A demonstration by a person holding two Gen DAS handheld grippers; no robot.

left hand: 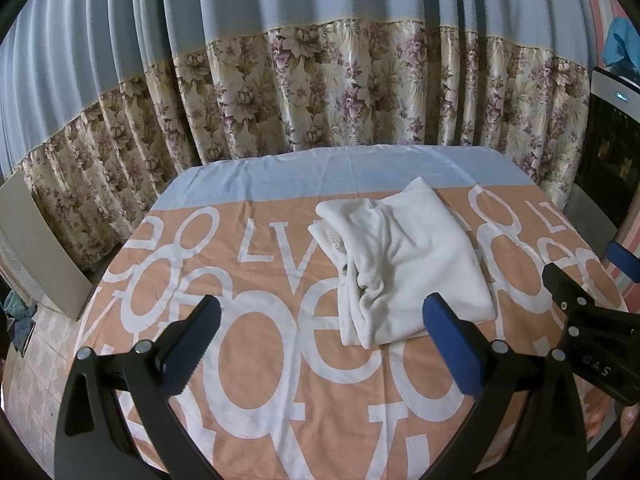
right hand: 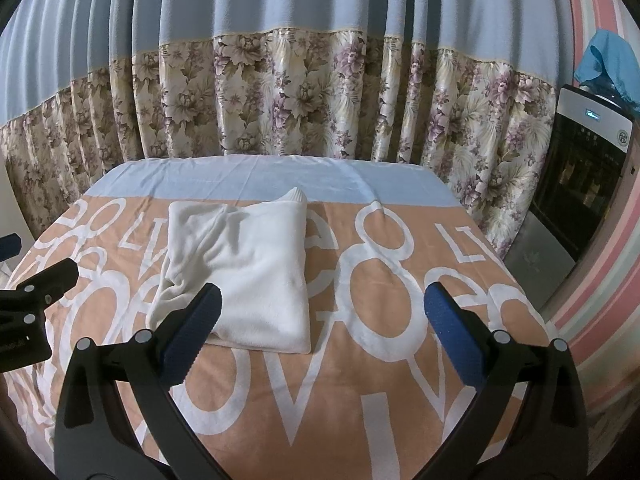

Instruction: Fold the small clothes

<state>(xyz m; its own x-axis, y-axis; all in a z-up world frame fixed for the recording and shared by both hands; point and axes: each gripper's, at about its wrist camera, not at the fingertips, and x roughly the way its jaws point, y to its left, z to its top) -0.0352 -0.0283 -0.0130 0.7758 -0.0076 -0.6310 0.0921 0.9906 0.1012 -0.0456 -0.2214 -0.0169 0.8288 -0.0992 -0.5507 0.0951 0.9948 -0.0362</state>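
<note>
While both grippers hover spread wide and empty above the near edge, the white garment (right hand: 244, 276) lies folded, rumpled on its left side, around the middle of the table, toward the far edge. Left gripper (left hand: 320, 322), right gripper (right hand: 322, 320): nothing held. Peach-and-blue cloth (right hand: 360, 392) covering the table shows big white letters, "LV" and "LOV" partly readable. Floral curtain (right hand: 300, 100) behind.

Count on the surface (right hand: 400, 380): one white folded garment (right hand: 248, 276), lying on one peach cover (left hand: 280, 360) printed with white letters. Grippers: two, the left gripper (left hand: 322, 334) and the right gripper (right hand: 322, 334), two blue-padded jaws each. Behind: one floral curtain (right hand: 280, 100).
</note>
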